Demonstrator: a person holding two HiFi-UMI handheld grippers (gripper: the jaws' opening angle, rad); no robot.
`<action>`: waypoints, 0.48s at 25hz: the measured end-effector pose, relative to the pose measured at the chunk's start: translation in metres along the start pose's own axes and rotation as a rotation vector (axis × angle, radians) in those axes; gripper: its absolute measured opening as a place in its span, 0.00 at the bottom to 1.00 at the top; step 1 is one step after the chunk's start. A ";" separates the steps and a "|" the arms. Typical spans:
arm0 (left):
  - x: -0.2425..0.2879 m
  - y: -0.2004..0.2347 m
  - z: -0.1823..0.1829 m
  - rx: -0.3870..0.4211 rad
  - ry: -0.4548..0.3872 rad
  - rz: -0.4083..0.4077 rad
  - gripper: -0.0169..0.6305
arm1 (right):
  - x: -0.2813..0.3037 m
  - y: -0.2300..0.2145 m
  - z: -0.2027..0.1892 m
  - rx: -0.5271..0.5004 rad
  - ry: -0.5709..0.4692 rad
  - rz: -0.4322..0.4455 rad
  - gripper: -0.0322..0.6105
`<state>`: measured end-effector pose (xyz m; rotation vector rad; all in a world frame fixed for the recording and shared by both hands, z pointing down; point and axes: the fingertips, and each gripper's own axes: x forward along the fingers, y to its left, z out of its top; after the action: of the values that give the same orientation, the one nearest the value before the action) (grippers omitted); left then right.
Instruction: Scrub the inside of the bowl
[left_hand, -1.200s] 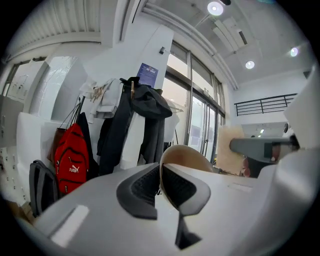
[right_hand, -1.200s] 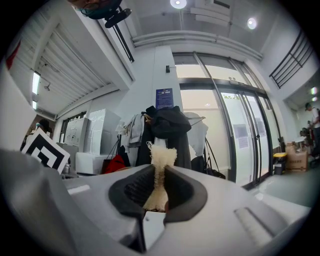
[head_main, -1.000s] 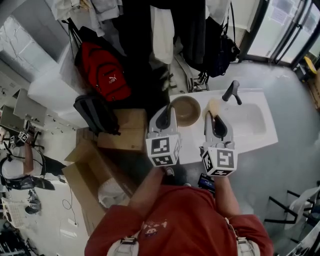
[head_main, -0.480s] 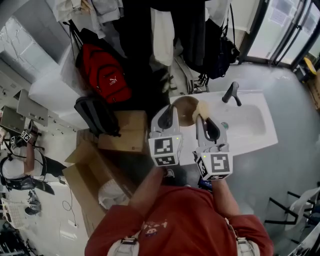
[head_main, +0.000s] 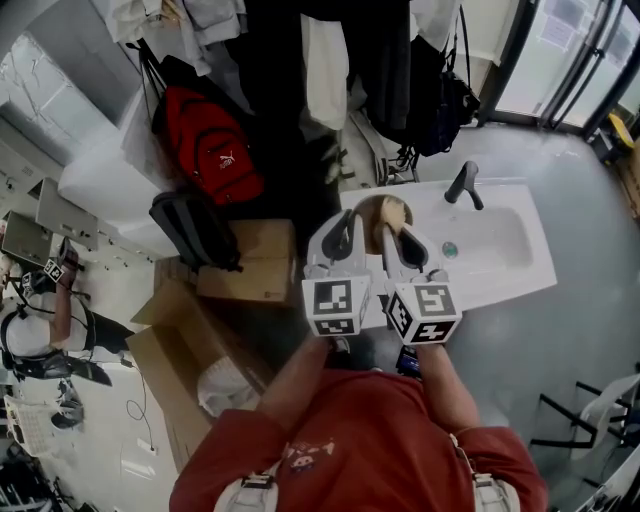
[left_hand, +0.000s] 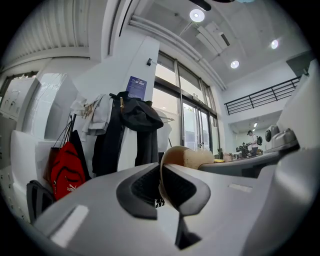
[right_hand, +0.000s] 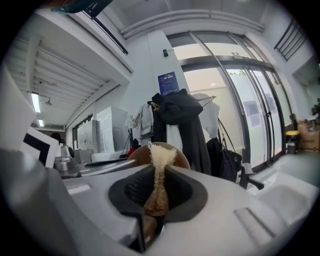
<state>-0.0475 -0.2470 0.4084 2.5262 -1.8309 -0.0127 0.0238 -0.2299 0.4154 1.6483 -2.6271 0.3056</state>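
Observation:
A brown bowl (head_main: 368, 212) is held on its side above the left end of the white sink (head_main: 505, 255). My left gripper (head_main: 351, 224) is shut on its rim; in the left gripper view the thin rim (left_hand: 162, 172) runs between the pads. My right gripper (head_main: 391, 230) is shut on a beige fibrous scrubber (head_main: 398, 213), whose tip lies at the bowl's mouth. In the right gripper view the scrubber (right_hand: 159, 162) stands pinched between the pads, with the bowl (right_hand: 141, 153) right behind it. The left gripper view shows the scrubber (left_hand: 197, 158) against the bowl's inside.
A black faucet (head_main: 463, 185) stands at the sink's back edge, and the drain (head_main: 449, 250) lies in the basin. Left of the sink are cardboard boxes (head_main: 250, 262), a red backpack (head_main: 208, 145) and hanging coats (head_main: 325, 60).
My right gripper has carried the scrubber leftward from over the basin to the bowl's mouth. The left gripper and bowl have stayed almost in place.

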 end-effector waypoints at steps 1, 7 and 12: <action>0.000 -0.001 0.002 -0.001 -0.007 -0.004 0.07 | 0.001 0.000 0.000 0.008 0.013 -0.005 0.13; -0.004 -0.008 0.005 0.008 -0.013 -0.031 0.07 | 0.005 0.000 -0.004 0.003 0.058 -0.001 0.13; -0.004 -0.009 0.005 0.016 -0.004 -0.044 0.08 | 0.010 0.003 -0.008 -0.085 0.092 0.030 0.13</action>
<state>-0.0399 -0.2408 0.4034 2.5783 -1.7838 -0.0036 0.0156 -0.2363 0.4238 1.5327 -2.5621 0.2594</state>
